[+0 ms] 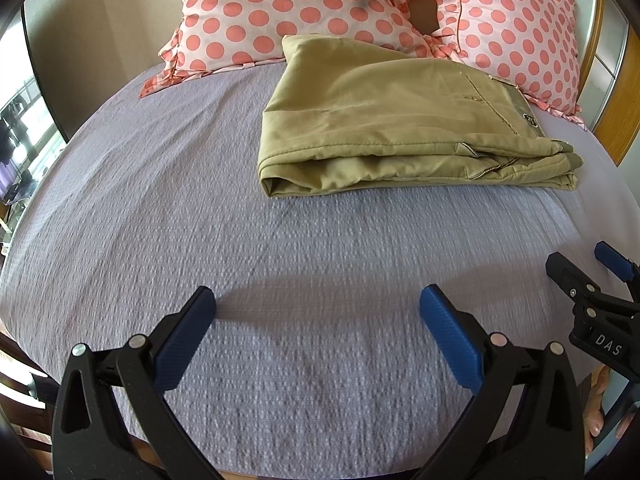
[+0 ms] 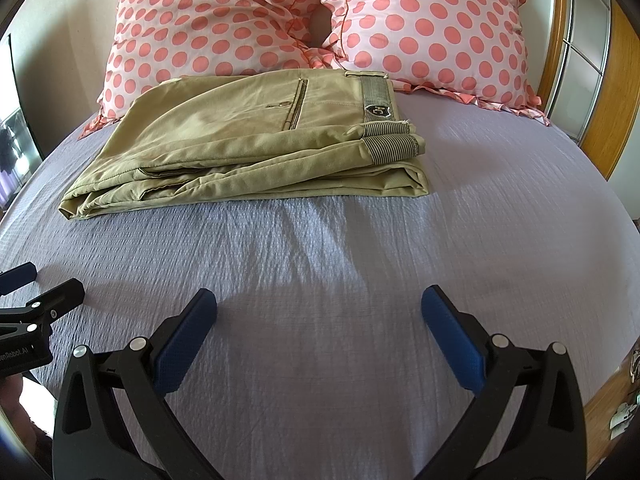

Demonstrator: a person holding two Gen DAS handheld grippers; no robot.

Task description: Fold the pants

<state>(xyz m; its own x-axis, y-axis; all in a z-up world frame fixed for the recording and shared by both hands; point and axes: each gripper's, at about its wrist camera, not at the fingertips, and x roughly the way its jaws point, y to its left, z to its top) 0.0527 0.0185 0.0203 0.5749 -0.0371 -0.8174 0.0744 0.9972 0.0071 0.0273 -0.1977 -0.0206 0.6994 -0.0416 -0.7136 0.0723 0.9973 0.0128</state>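
Observation:
Khaki pants lie folded in a flat stack on the lilac bedspread, close to the pillows; in the right wrist view the pants show a striped waistband at their right end. My left gripper is open and empty, well short of the pants, over bare bedspread. My right gripper is open and empty too, short of the pants. The right gripper shows at the right edge of the left wrist view, and the left gripper at the left edge of the right wrist view.
Two white pillows with pink dots stand at the head of the bed behind the pants. A wooden frame with glass panels runs along the right side. The lilac bedspread spreads between grippers and pants.

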